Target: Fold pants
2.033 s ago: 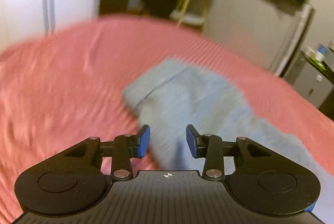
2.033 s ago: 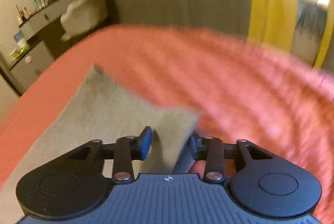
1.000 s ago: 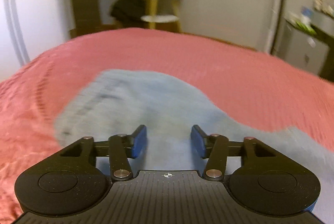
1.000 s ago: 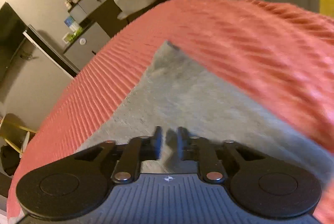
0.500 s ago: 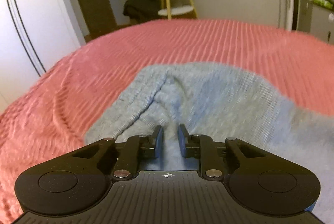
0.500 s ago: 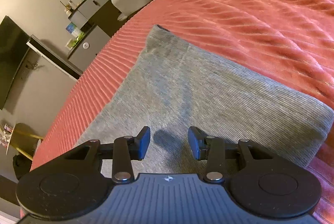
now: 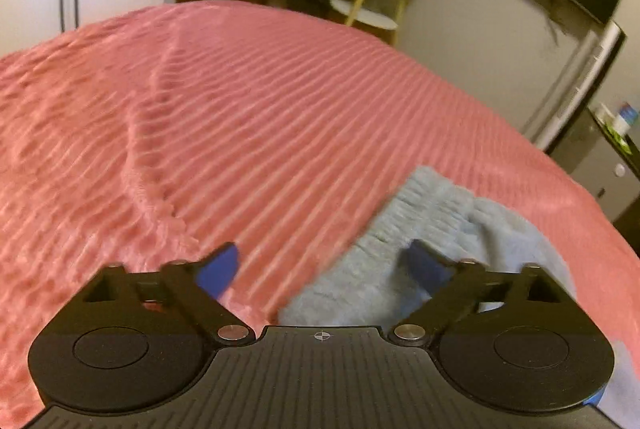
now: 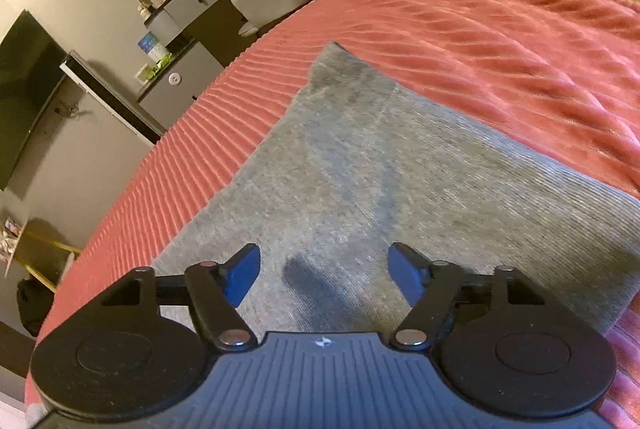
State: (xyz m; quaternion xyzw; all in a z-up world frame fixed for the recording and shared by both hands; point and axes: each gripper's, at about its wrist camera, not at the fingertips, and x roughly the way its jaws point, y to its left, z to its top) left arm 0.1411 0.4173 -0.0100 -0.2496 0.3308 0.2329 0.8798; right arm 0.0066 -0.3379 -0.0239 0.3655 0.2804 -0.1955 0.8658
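Both hand-held grippers hang over the bed with their jaws apart and nothing clamped. Seen from the left wrist, the left gripper (image 7: 324,265) has just been opening: its blue pads (image 7: 218,269) stand wide, one over the ribbed salmon-pink bedspread (image 7: 240,117) and the other over the elastic waistband end of the grey knitted pants (image 7: 432,229), with only the edge of the fabric lying below the gap. From the right wrist, the right gripper (image 8: 324,273) has also just been opening; its blue pads (image 8: 240,277) sit apart above the flat, folded grey pants (image 8: 380,169), which spread out ahead as a smooth slab on the bedspread (image 8: 500,41), one corner pointing toward the far edge of the bed. A dark shadow falls on the cloth between the fingers.
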